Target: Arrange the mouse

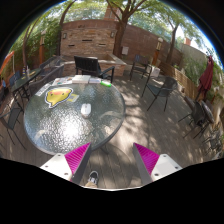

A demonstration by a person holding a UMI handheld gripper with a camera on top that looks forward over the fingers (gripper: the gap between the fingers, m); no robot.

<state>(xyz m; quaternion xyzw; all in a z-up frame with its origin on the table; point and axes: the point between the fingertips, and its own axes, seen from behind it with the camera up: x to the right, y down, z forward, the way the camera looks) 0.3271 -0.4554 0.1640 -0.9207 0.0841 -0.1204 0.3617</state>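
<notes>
A small white mouse [86, 109] lies on a round glass patio table [60, 128], right of a yellow mouse pad [58, 96]. My gripper [112, 160] hangs well back from the table, above the paved ground. Its pink pads [77, 157] stand wide apart with nothing between them. The mouse is far beyond the fingers, to the left.
Dark metal chairs [92, 68] stand around the table, with others [160, 90] to the right. A brick wall [90, 38] and trees stand behind. A person in red [206, 78] stands at the far right. A shoe [93, 177] shows on the paving between the fingers.
</notes>
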